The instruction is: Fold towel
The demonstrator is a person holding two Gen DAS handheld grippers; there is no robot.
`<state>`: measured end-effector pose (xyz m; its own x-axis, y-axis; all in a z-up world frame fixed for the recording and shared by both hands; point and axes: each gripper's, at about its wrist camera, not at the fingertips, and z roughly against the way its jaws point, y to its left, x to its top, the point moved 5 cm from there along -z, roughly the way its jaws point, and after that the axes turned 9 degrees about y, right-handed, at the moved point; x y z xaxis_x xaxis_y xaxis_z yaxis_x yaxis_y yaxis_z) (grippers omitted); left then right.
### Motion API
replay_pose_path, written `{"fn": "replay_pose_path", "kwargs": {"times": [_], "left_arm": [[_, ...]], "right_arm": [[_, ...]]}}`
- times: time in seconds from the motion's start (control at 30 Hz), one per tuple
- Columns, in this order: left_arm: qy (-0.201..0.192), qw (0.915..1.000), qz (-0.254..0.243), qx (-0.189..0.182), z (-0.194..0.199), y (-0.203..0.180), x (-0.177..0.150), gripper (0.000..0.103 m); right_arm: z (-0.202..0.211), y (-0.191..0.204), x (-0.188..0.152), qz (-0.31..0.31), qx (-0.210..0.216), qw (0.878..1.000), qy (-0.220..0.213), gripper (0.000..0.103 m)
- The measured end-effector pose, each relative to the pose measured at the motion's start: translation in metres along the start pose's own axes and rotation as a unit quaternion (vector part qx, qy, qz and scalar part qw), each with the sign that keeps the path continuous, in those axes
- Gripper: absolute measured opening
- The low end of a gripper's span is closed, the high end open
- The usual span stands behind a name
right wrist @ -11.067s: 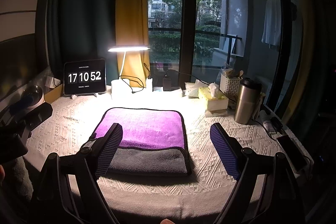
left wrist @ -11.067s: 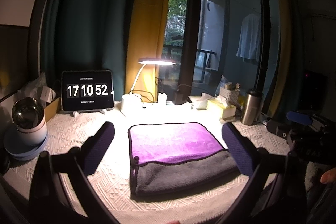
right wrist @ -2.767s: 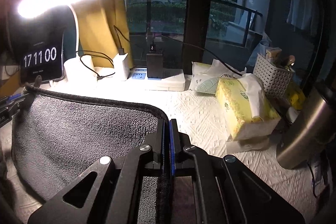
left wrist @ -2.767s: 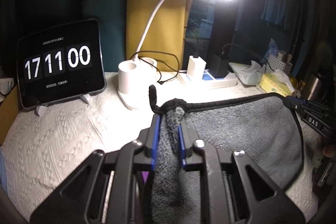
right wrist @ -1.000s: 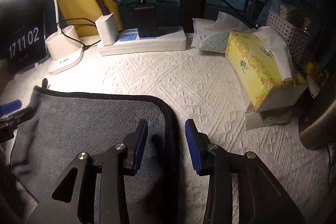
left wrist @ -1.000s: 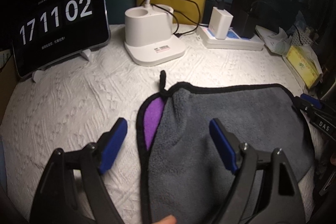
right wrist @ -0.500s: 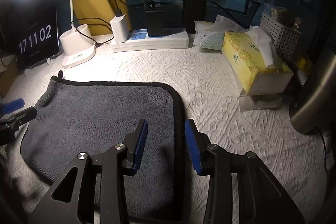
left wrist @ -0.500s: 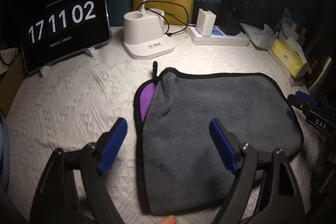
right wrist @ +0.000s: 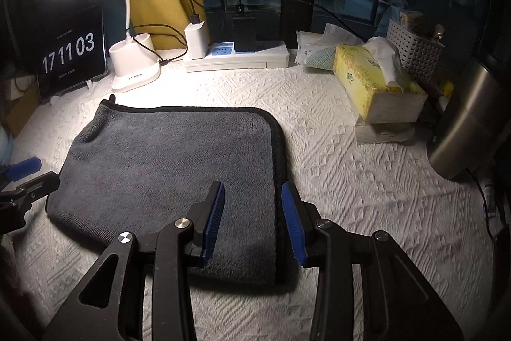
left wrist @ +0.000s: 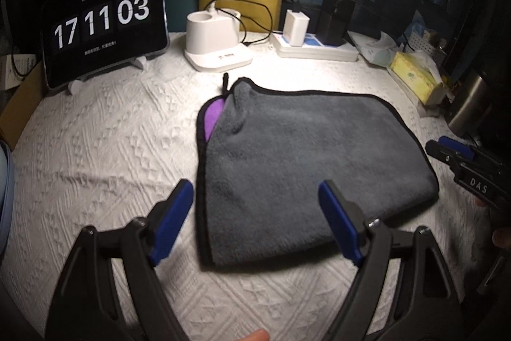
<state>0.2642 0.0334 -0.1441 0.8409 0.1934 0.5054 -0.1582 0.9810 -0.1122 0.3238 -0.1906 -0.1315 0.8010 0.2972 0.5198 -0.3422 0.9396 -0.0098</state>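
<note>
Towel (left wrist: 306,155) lies flat on the bench (left wrist: 105,143), folded, grey side up, black piping around the edge. A sliver of the purple face (left wrist: 212,114) shows at the far-left corner where the top layer sits slightly askew; small black hang loop (left wrist: 225,81) pokes out there toward the lamp base (left wrist: 217,47).

Left hand-held gripper (left wrist: 255,222): jaws spread wide, empty, hovering over the near-left part of the towel, not touching the cloth as far as I can tell. Its left finger is over the bare cloth cover, its right finger over grey fabric.

Right hand-held gripper (right wrist: 252,216): jaws parted to a narrow gap, nothing between them, sitting above the towel's near-right edge, the piping running roughly between the pads.

Far side of the bench: tablet clock (left wrist: 102,21) reads 17 11 03, desk lamp lit, power strip (right wrist: 236,56) with chargers plugged in. Right side: yellow tissue box (right wrist: 377,85), white basket (right wrist: 412,53), steel tumbler (right wrist: 463,123).
</note>
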Motion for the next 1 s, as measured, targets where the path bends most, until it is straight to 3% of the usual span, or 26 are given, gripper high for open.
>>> {"fn": "replay_pose_path", "kwargs": {"times": [1.0], "left_arm": [[-0.027,0.9993,-0.008,-0.024,0.061,-0.017,-0.07,0.082]], "right_arm": [[0.062,0.018,-0.065,0.003,0.004,1.0,-0.025,0.039]]}}
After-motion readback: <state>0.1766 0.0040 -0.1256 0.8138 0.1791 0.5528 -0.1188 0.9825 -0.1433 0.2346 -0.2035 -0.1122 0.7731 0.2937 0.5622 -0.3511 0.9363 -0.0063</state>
